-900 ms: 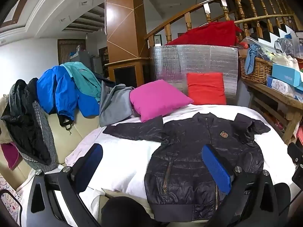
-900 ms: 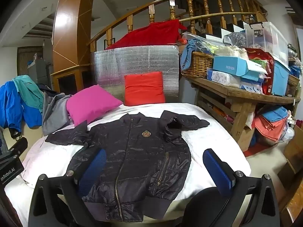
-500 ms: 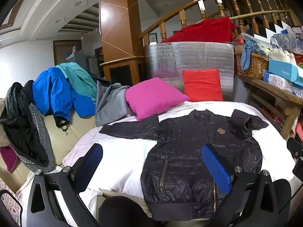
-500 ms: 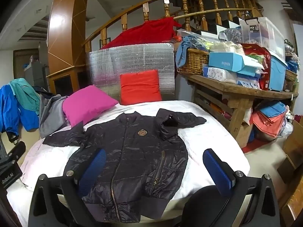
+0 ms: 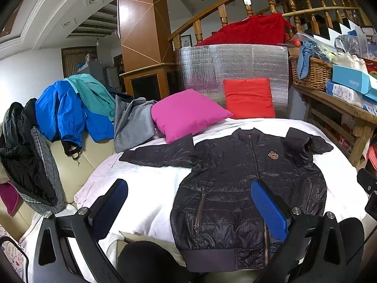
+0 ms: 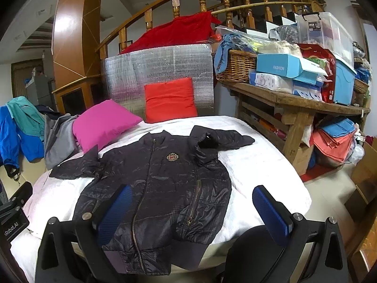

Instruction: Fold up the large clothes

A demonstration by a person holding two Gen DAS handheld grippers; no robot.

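Note:
A black puffer jacket [image 5: 247,179] lies face up and zipped on a white-covered bed [image 5: 146,188]. One sleeve stretches out to the left; the other is folded over at the right shoulder. It also shows in the right wrist view [image 6: 165,179]. My left gripper [image 5: 190,210] is open and empty, held above the bed's near edge by the jacket's left hem. My right gripper [image 6: 195,214] is open and empty above the jacket's right hem.
A pink pillow [image 5: 188,115] and a red pillow [image 5: 248,97] sit at the bed's head before a silver panel [image 5: 233,63]. Jackets hang over a sofa [image 5: 66,108] on the left. A cluttered wooden bench [image 6: 297,101] stands on the right.
Both views have drifted slightly; the jacket sits a little lower and to the left in frame. The jacket has not moved and both grippers stay open.

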